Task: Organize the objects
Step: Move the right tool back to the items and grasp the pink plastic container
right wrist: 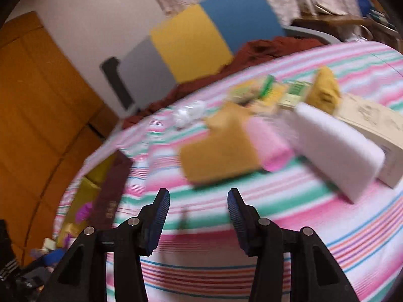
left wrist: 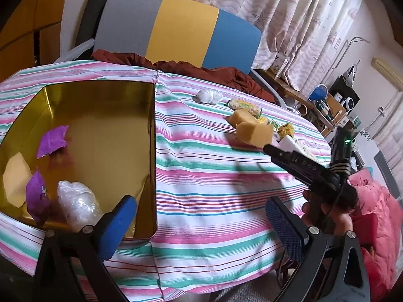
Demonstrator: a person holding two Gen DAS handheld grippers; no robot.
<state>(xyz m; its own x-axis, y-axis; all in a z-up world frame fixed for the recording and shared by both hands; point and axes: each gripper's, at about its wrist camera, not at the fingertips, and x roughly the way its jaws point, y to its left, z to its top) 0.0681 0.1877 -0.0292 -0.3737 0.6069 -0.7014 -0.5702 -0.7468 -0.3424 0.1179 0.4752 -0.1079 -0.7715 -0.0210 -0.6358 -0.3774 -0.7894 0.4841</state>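
**tinbox_fan:** ok so in the left wrist view, the gold tin fills the left half of the frame, sitting on the striped tablecloth. Inside it, lower left, there are two purple wrappers, a yellow sponge piece and a clear plastic wad. The left gripper at the bottom of the frame is spread wide, nothing between the blue pads

**stripes4ever:** and the stuff not sorted yet?

**tinbox_fan:** right of centre in that same view: a white plastic wad, a green and yellow snack pack, and two orange sponge blocks, all loose on the cloth, well apart from the tin

**stripes4ever:** what about the other claw?

**tinbox_fan:** the right gripper sits at bottom centre of its own view, jaws parted with only tablecloth showing between them, so it's released and holding nothing. Picture is pretty smeared. Just above it, mid frame, is an orange sponge block with a pink sponge touching its right side, then a white foam block further right, leaning against a cream box. From the left wrist view you can see the person's hand wrapped round that gripper's handle at lower right
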